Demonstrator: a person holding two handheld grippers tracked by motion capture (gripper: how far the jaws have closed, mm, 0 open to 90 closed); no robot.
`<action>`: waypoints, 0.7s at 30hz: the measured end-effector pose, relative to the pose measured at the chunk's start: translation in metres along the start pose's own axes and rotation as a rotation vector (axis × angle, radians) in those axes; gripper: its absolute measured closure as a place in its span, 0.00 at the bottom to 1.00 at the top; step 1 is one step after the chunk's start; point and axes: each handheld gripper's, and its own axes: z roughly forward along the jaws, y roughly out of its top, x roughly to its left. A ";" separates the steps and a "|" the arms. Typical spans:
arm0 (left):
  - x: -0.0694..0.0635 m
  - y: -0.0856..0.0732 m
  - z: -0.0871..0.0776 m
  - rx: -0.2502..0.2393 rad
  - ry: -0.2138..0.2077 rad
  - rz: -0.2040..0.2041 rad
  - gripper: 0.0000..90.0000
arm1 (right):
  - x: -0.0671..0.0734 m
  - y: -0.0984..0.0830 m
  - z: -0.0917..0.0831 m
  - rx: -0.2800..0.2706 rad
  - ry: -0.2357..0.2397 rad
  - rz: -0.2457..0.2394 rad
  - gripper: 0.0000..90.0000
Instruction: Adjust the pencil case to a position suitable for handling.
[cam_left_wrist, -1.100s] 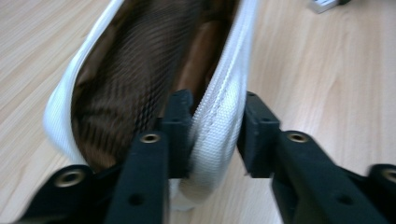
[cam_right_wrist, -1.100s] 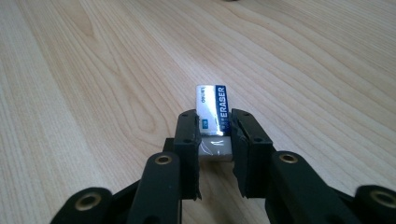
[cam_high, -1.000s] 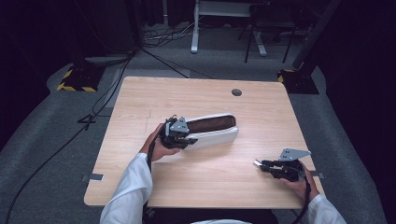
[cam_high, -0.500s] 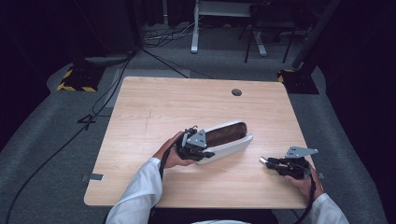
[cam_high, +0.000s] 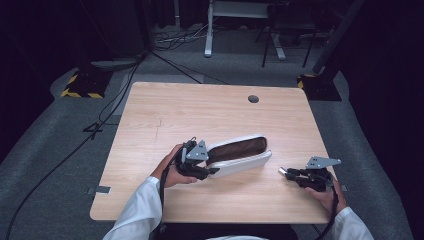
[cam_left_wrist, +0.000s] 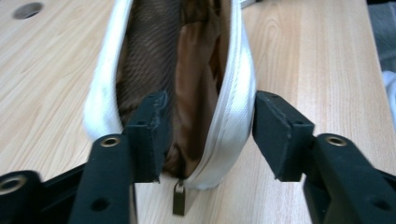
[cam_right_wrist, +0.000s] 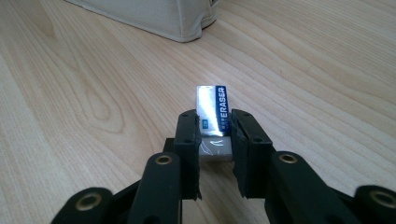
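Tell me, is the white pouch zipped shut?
No, in the left gripper view the pouch gapes open, showing its brown lining, with the zipper pull down at the near end.

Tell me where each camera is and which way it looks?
High view: sits above the person's side, looks forward and down on the table; shows both white sleeves, the left gripper and right gripper.
Left gripper view: rides on the left gripper, looks along its jaws, which have just been opening, one inside the open white pouch.
Right gripper view: rides on the right gripper, looks along jaws shut on the eraser.
Shared: all show the pouch and table.
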 end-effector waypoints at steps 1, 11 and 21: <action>0.000 -0.003 -0.002 0.004 0.016 -0.011 0.42 | 0.000 0.000 0.000 0.000 -0.001 0.000 0.81; -0.007 -0.049 -0.017 0.039 0.173 -0.176 0.21 | -0.001 -0.001 -0.001 -0.007 -0.012 0.007 0.82; -0.018 -0.087 -0.012 0.163 0.202 -0.245 0.18 | -0.007 -0.003 -0.007 -0.026 -0.023 0.027 0.82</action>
